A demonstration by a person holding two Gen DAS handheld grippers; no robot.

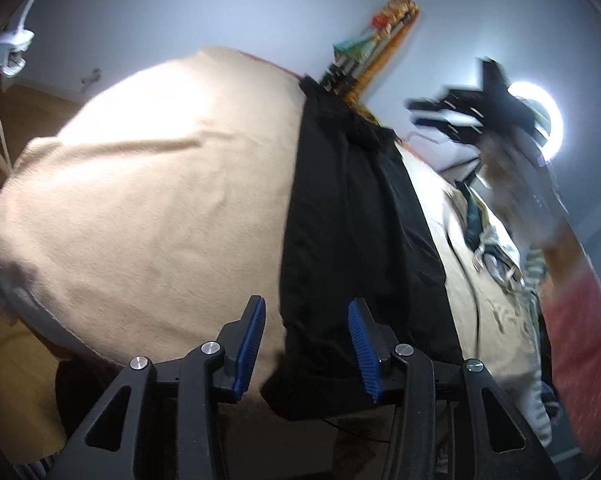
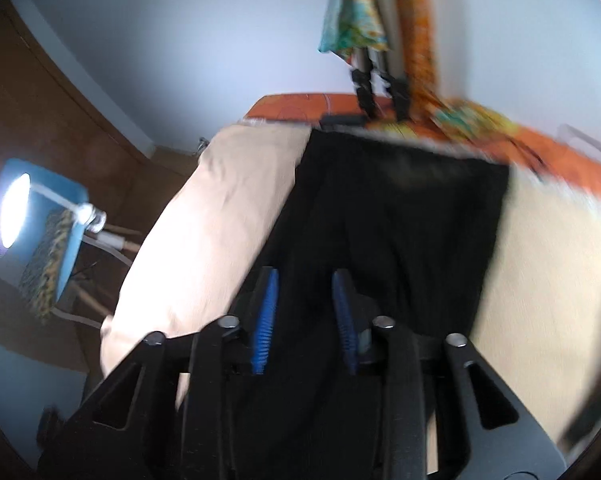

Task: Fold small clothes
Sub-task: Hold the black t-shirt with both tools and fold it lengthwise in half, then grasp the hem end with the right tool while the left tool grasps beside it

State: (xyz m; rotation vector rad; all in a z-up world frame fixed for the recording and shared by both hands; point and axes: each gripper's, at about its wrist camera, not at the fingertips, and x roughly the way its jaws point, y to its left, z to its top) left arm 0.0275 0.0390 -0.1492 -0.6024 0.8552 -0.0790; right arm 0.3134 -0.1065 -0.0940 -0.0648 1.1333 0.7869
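A black garment point(image 1: 352, 216) lies flat in a long strip on a beige cloth-covered table point(image 1: 160, 200). My left gripper point(image 1: 306, 312) is open just above the garment's near left edge, holding nothing. My right gripper shows blurred in the air at the upper right of the left wrist view point(image 1: 452, 108). In the right wrist view the right gripper point(image 2: 305, 280) is open over the near end of the black garment point(image 2: 400, 208), with the beige table point(image 2: 204, 216) to both sides. That view is blurred by motion.
A pile of mixed clothes point(image 1: 496, 248) lies on the table's right side. A tripod draped with colourful cloth point(image 2: 380, 40) stands at the far edge beside an orange cover point(image 2: 292, 106). A ring light point(image 1: 540, 120) glows right. A lamp point(image 2: 14, 208) clipped to a blue chair point(image 2: 56, 248) stands left.
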